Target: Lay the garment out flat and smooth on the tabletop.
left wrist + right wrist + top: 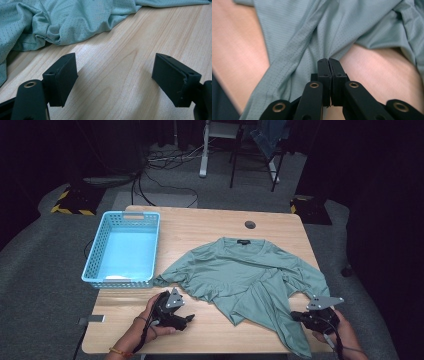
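A green short-sleeved shirt (240,270) lies crumpled on the wooden table (200,225), its lower part folded and trailing over the front edge. My right gripper (298,316) sits at the front right, against the shirt's hem. In the right gripper view its jaws (328,61) are shut with a fold of the shirt (312,30) pinched at their tips. My left gripper (189,319) rests on bare wood at the front left, just below the shirt's left sleeve. Its jaws (112,67) stand wide open with nothing between them, and the bunched fabric (62,20) lies just beyond.
A light blue plastic basket (120,282) stands at the table's left edge, beside the shirt's sleeve. A round cable hole (250,224) marks the far side of the table. Beyond the table are chair legs and cables on a grey floor.
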Tool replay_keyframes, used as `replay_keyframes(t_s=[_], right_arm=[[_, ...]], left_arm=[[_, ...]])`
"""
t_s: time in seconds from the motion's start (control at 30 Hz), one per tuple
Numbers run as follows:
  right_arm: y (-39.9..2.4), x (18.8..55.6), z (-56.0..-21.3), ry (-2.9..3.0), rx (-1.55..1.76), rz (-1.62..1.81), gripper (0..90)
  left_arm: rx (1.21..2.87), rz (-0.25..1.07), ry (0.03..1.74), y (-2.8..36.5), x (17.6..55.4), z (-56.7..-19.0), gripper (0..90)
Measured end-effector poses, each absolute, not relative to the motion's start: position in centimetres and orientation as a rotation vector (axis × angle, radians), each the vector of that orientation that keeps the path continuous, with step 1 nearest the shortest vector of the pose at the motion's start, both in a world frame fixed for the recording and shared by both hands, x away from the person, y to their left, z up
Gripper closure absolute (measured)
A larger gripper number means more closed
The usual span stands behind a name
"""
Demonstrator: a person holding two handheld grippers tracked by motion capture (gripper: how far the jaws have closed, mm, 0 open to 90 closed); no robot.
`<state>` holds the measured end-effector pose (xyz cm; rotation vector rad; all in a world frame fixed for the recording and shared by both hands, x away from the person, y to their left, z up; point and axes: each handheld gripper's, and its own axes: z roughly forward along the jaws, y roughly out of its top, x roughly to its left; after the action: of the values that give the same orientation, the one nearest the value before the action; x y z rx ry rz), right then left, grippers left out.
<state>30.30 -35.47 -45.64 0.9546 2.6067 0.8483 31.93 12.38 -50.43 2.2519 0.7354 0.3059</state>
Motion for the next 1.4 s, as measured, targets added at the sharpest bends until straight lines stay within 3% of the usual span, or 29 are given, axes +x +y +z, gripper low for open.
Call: replay_keyframes(t_s=[0.63, 0.73, 0.83, 1.0, 1.4], right_arm=[[-37.9, 23.1, -46.7, 2.676, 1.014, 0.793, 88.1], [-38.2, 22.4, -46.8, 2.711, 1.009, 0.767, 85.9], [-38.3, 22.3, -46.5, 2.715, 0.997, 0.750, 77.7], [-37.6, 24.3, -45.5, 2.598, 1.000, 0.830, 57.6], [-36.3, 33.8, -46.9, 2.404, 1.228, 0.845, 48.6]], left_arm=[[2.270, 0.293, 0.716, 12.0, 32.6, -50.4, 18.0], [2.265, 0.295, 0.718, 12.0, 32.5, -50.4, 18.0], [2.264, 0.294, 0.720, 12.0, 32.5, -50.4, 18.0], [2.262, 0.295, 0.720, 12.0, 32.5, -50.4, 18.0], [2.262, 0.298, 0.720, 12.0, 32.4, -50.4, 18.0]])
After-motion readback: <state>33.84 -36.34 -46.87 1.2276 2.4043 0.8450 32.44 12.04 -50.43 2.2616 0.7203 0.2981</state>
